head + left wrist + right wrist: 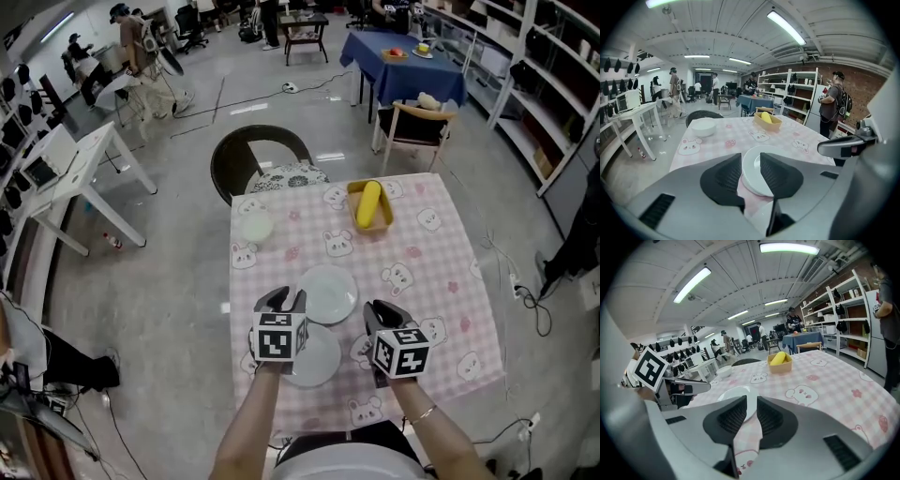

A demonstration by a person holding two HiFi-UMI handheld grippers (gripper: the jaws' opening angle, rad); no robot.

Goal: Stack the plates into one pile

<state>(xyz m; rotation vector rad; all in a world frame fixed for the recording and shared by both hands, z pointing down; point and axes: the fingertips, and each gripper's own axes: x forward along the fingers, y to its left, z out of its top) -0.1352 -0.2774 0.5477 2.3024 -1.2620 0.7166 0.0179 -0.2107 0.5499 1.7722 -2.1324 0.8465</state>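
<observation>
Two white plates lie apart on the pink checked tablecloth: one (pixel 330 292) at the table's middle, the other (pixel 319 361) nearer the front edge, partly hidden under my left gripper's marker cube. My left gripper (pixel 281 301) hovers just left of the middle plate, open, with nothing between its jaws. In the left gripper view that plate (pixel 751 180) shows through the gap of the left gripper (pixel 750 160). My right gripper (pixel 382 313) hangs right of both plates, open and holding nothing. In the right gripper view the right gripper (pixel 751 405) points past the plate (pixel 735 393).
A white bowl (pixel 255 227) sits at the table's far left. A yellow basket (pixel 370 208) with a yellow thing in it stands at the far middle. A dark chair (pixel 255 157) is behind the table. People stand far off in the room.
</observation>
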